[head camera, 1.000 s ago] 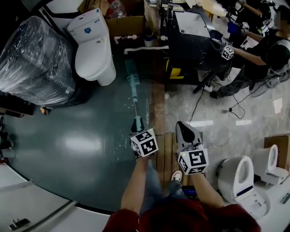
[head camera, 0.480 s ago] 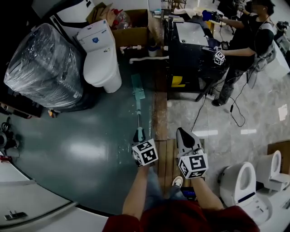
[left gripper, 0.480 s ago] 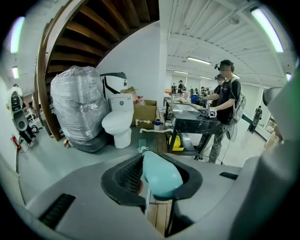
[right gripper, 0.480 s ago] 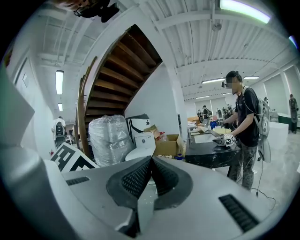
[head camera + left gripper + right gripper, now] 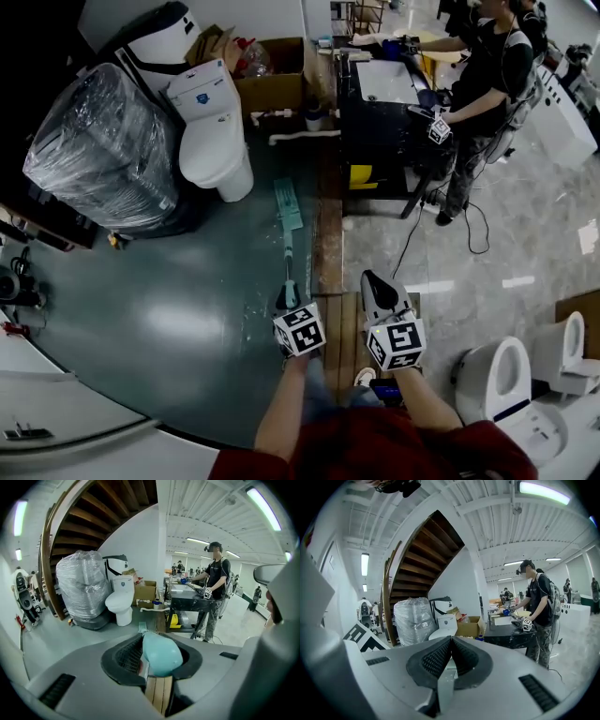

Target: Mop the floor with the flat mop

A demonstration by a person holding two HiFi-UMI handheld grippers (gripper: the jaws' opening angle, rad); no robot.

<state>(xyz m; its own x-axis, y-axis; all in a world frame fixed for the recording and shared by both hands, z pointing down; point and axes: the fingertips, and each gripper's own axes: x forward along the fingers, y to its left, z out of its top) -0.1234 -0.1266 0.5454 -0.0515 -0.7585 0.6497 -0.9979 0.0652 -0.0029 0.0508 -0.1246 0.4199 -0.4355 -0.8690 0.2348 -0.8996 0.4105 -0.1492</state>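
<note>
Pushing the flat mop over the green floor [image 5: 141, 272] looks to be the step in hand. The left gripper [image 5: 290, 298] pinches the very top of the mop handle [image 5: 161, 654], whose pale blue-green end sits between the two pads. The right gripper [image 5: 451, 641] is pressed together on nothing and hangs just beside the left one, above some wooden planks [image 5: 339, 323]. The mop head [image 5: 288, 204] lies flat on the green floor out ahead of the person, near the foot of the toilet [image 5: 214, 131] but apart from it.

A grip at the handle's end alone probably gives little control, so the head could twist or lift at one side. Straight, overlapping strokes with light downward pressure should keep it flat. The idle gripper could steady the handle lower down if the head wanders.

Just right of the mop head runs a wooden strip [image 5: 325, 225] where the green floor ends. Past it lie pale stone, a black cable [image 5: 411, 230], a black table [image 5: 384, 103] and another person [image 5: 483, 66], so there is little reason to stray that way. Ahead, the toilet, a white pipe [image 5: 302, 137] and a cardboard box [image 5: 272, 80] close things off. A plastic-wrapped bundle [image 5: 98, 141] blocks the far left. The widest open room is the bare green stretch to the left and back toward the person's feet
</note>
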